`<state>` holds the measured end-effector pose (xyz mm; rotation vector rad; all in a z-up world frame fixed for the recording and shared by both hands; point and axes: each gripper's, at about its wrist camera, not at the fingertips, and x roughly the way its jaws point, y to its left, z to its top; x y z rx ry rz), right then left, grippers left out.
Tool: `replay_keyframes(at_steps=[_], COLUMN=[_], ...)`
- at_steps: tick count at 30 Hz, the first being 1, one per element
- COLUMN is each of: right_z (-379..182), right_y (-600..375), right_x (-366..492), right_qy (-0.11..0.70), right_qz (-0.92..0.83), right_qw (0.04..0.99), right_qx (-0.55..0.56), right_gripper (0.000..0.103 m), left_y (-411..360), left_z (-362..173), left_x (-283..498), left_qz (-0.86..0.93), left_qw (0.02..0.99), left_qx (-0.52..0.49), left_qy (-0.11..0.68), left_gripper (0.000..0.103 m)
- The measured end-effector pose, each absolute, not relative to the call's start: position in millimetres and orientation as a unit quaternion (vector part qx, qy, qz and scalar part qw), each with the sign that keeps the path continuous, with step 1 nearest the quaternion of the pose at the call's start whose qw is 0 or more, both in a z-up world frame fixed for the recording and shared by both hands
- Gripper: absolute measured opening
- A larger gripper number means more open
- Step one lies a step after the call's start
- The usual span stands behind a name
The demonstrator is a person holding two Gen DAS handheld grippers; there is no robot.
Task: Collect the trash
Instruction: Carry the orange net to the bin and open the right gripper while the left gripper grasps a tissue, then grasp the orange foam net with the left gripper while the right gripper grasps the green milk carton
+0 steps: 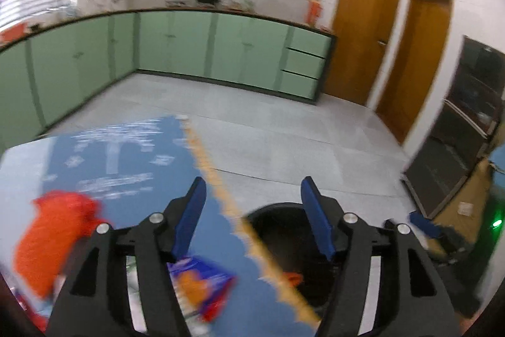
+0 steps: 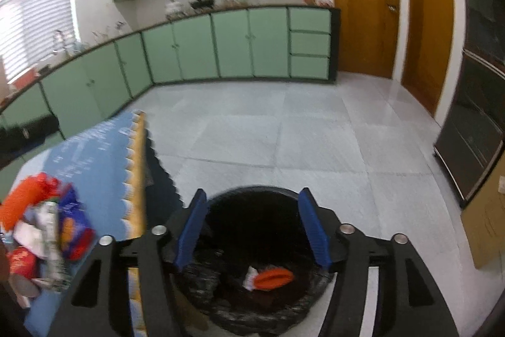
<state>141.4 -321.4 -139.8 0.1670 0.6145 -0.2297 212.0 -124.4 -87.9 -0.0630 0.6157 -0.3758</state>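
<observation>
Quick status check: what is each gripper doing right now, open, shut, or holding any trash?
Left gripper: open, nothing between its fingers, above the table edge.
Right gripper: open, holding nothing, over the black bin.

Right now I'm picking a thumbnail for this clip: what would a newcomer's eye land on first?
Probably the black trash bin on the floor, framed by the open right gripper, with an orange wrapper lying inside. Next, the bright pile of trash on the blue tablecloth at lower left. Behind, green cabinets line the wall.
</observation>
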Motion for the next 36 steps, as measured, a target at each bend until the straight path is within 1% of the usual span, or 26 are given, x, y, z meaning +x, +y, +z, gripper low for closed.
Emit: replay_keyframes(at_steps=[5,12,14,18,26,27,28,29,31,32,33,34,36], right_z=[-120,-121,-126,-134,-147,-148,-149,-150,-153,-154,-156,-157,-161], right_y=[-266,-196,-181,-162,-144,-144,-142,-140,-138,-137,-136,-135,-132], right_x=[141,148,150,154,157,158,158,158,157,157,157,157,156], right_qy=[0.276,0.275,0.281,0.293,0.313,0.314,0.315,0.316,0.320,0.323,0.325,0.326,0.329], right_qz=[-0.060,0.007,0.018,0.027,0.030,0.031,0.033,0.036,0.041,0.043,0.046,0.047,0.052], right_qw=[0.957,0.960,0.958,0.955,0.949,0.949,0.948,0.948,0.946,0.945,0.945,0.944,0.943], right_qx=[0.067,0.051,0.047,0.040,0.023,0.021,0.018,0.017,0.016,0.015,0.014,0.013,0.010], right_gripper=[0.066,0.069,0.069,0.069,0.069,0.069,0.069,0.069,0.069,0.069,0.069,0.069,0.069], left_y=[-52,24,33,36,50,50,51,53,58,60,62,63,66], left_z=[-85,-98,-103,-116,-141,-142,-144,-146,-148,-149,-149,-148,-145], left_x=[192,188,188,196,214,215,216,217,217,217,216,215,213], left_qz=[-0.085,-0.001,-0.001,-0.007,0.005,0.006,0.009,0.010,0.007,0.005,0.003,0.001,-0.003], left_qw=[0.954,0.953,0.950,0.945,0.928,0.926,0.922,0.919,0.915,0.914,0.913,0.913,0.914], left_qx=[-0.013,-0.006,-0.009,-0.006,-0.027,-0.028,-0.029,-0.033,-0.048,-0.054,-0.060,-0.067,-0.076], left_qy=[0.288,0.303,0.312,0.327,0.372,0.377,0.386,0.392,0.400,0.401,0.403,0.403,0.398], left_gripper=[0.067,0.075,0.075,0.079,0.079,0.072,0.061,0.055,0.037,0.032,0.021,0.015,0.011])
